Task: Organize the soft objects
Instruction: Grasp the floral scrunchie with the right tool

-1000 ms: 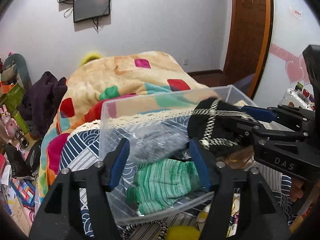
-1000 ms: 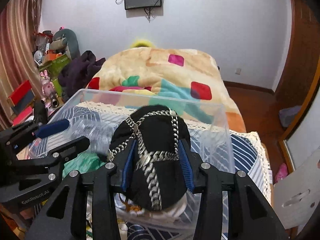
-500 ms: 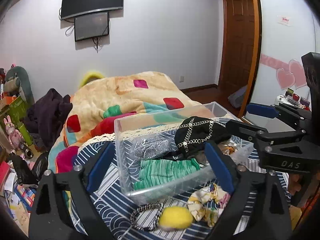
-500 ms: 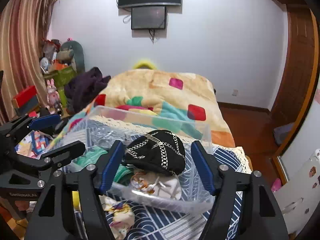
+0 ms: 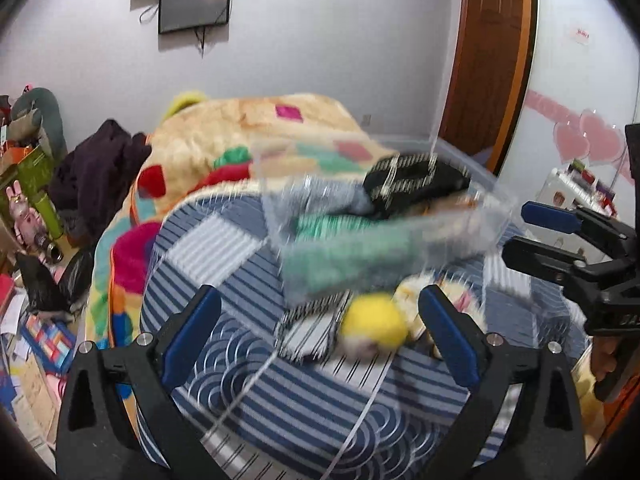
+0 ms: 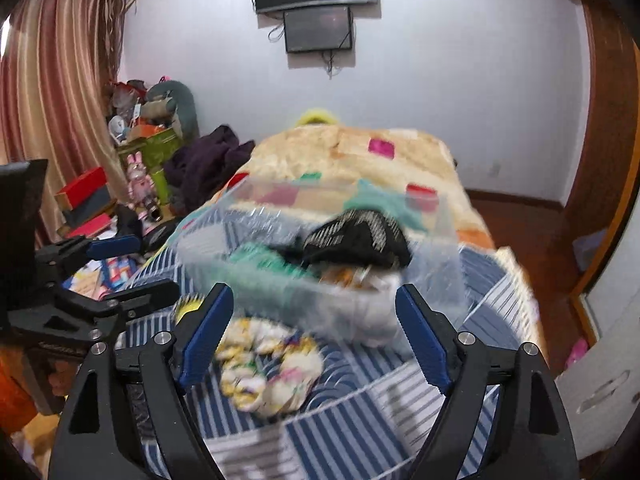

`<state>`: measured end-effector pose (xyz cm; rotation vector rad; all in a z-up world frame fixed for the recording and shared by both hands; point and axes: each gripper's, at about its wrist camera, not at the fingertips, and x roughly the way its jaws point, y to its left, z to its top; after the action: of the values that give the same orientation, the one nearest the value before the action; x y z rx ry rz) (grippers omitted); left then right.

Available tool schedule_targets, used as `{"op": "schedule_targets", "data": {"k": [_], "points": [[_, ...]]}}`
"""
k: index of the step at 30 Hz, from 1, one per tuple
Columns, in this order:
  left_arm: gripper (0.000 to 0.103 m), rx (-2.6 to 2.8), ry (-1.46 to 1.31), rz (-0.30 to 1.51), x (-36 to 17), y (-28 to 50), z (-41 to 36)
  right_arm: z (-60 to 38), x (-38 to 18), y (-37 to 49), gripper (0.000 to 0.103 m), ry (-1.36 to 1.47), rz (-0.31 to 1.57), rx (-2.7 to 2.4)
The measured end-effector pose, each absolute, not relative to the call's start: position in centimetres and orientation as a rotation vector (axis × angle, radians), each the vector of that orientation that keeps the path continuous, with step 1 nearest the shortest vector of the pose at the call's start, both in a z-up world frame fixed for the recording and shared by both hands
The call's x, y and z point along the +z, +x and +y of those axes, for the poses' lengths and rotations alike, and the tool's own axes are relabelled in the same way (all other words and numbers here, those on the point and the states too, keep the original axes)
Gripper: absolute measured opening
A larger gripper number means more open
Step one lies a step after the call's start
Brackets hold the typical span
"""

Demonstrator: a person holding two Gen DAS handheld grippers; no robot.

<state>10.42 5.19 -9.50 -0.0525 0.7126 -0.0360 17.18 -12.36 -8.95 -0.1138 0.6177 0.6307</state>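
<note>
A clear plastic bin (image 5: 492, 208) (image 6: 448, 248) stands on the blue striped bedcover. It holds a black chain-patterned item (image 5: 416, 184) (image 6: 356, 236), a green knit piece (image 5: 344, 240) (image 6: 260, 258) and a whitish item (image 6: 372, 312). In front of it lie a yellow soft ball (image 5: 374, 320) (image 6: 186, 304), a striped black-and-white item (image 5: 308, 332) and a floral scrunchie (image 6: 268, 364). My left gripper (image 5: 320, 332) is open and empty, just before the ball. My right gripper (image 6: 316, 344) is open and empty, over the scrunchie. The frames are motion-blurred.
A colourful fleece blanket (image 5: 248, 128) (image 6: 360, 156) covers the far half of the bed. A dark garment (image 5: 96, 168) (image 6: 204, 164) lies at its left edge. Boxes and toys (image 6: 140, 152) crowd the floor on the left. A wooden door (image 5: 492, 52) is on the right.
My right gripper let go of the black item in the bin and opened. Both grippers drew back from the bin and now hover wide open over the loose items in front.
</note>
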Motion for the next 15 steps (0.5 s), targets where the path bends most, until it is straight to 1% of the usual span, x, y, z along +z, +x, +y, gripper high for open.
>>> {"op": "schedule_targets", "data": {"k": [6,8,9,10,11,13,14,15], "points": [[0.100,-0.020,-0.056,0.766,-12.0,9.6,6.0,-11.1,-12.3,16.7,0.081,-0.143,0.730,0.682],[0.092,-0.022,-0.054,0.778,-12.4,9.6,6.1,-10.6,-13.4,16.9,0.081,-0.155,0.772,0.694],[0.084,-0.026,-0.044,0.786,-12.7,9.6,6.1,-10.4,-13.9,17.0,0.081,-0.156,0.789,0.700],[0.079,-0.029,-0.036,0.793,-12.9,9.6,6.0,-10.2,-14.4,17.1,0.081,-0.153,0.809,0.704],[0.077,-0.029,-0.030,0.797,-13.0,9.7,6.0,-10.1,-14.7,17.3,0.081,-0.151,0.821,0.706],[0.071,-0.020,-0.021,0.796,-13.3,9.8,6.0,-9.8,-15.4,17.4,0.080,-0.149,0.845,0.714],[0.069,-0.020,-0.020,0.797,-13.3,10.0,6.0,-9.7,-15.6,17.5,0.075,-0.146,0.852,0.718],[0.064,-0.021,-0.020,0.799,-13.4,10.1,6.0,-9.6,-15.9,17.6,0.072,-0.147,0.860,0.723]]}}
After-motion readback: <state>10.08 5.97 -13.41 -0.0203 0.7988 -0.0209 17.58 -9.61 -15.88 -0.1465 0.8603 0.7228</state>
